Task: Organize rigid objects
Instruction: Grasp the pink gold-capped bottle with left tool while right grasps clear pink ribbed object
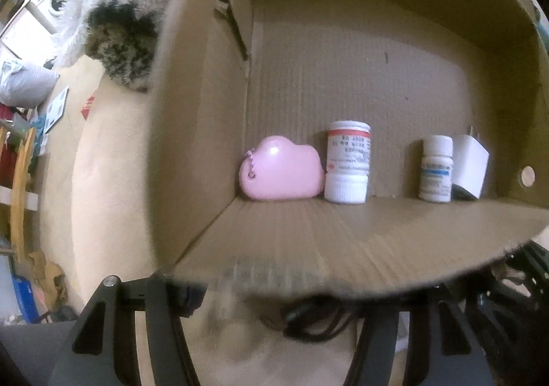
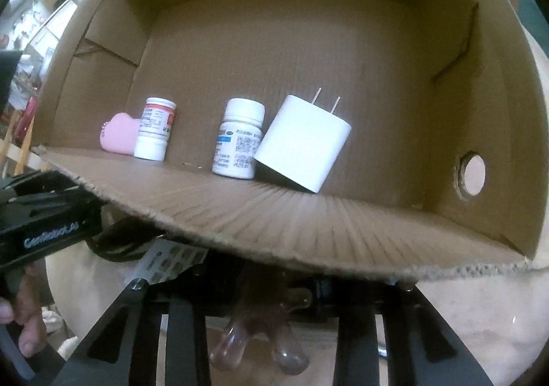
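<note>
Right hand-held gripper has clamped narrow on a clear brownish clip-like thing, just outside the box's near wall. Its long axis runs toward the camera; the box lies ahead. Left hand-held gripper sits half-open, empty, over a black cable.

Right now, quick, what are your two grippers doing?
Left gripper: a black cable sits inside it; whether it grips cannot be told.
Right gripper: closed on a see-through clip.
</note>
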`<state>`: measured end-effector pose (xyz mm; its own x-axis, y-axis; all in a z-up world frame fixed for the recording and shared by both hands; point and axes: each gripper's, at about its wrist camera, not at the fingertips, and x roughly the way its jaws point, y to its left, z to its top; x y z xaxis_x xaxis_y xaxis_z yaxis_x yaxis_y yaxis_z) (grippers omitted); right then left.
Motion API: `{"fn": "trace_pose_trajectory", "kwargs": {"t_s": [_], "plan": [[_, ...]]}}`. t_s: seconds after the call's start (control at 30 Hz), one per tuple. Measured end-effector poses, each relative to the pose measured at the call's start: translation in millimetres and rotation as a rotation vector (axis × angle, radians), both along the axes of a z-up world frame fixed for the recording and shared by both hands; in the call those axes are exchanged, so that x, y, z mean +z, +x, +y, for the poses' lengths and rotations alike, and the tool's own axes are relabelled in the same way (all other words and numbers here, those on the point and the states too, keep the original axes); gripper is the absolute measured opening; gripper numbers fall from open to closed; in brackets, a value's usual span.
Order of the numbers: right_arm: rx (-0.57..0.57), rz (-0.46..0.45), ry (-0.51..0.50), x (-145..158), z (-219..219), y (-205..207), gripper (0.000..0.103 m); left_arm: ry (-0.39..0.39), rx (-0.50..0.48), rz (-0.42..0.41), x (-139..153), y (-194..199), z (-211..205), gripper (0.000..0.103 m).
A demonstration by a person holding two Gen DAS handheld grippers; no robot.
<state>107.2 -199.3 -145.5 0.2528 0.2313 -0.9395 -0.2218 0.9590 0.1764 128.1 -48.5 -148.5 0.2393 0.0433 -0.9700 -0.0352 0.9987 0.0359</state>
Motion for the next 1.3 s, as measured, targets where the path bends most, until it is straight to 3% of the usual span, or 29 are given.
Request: {"fn": "trace_pose_trajectory", "kwargs": {"t_s": [0.23,0.6,0.93,1.3], "plan": [[0.002,-0.001,0.066,18.9,-10.8,-17.3,0.025,-0.028,0.014,0.012,15.5,-25.6,14.0,0.058],[0.032,-0.087,0.109,46.6,-6.9,-66.2,0.018,-0.048,0.038,-0.03,47.6,-55.8,49.2,0.058],[0.027,-0.152,0.183,82.0,-5.6,-70.2,0.018,-0.074,0.039,-0.076,78.8,-77.8,46.0,0.058],[0.005,-0.24,0.214,135.2,-25.0,-42.1,0.018,-0.074,0.034,-0.209,128.1,-50.6,32.1,0.058]]}}
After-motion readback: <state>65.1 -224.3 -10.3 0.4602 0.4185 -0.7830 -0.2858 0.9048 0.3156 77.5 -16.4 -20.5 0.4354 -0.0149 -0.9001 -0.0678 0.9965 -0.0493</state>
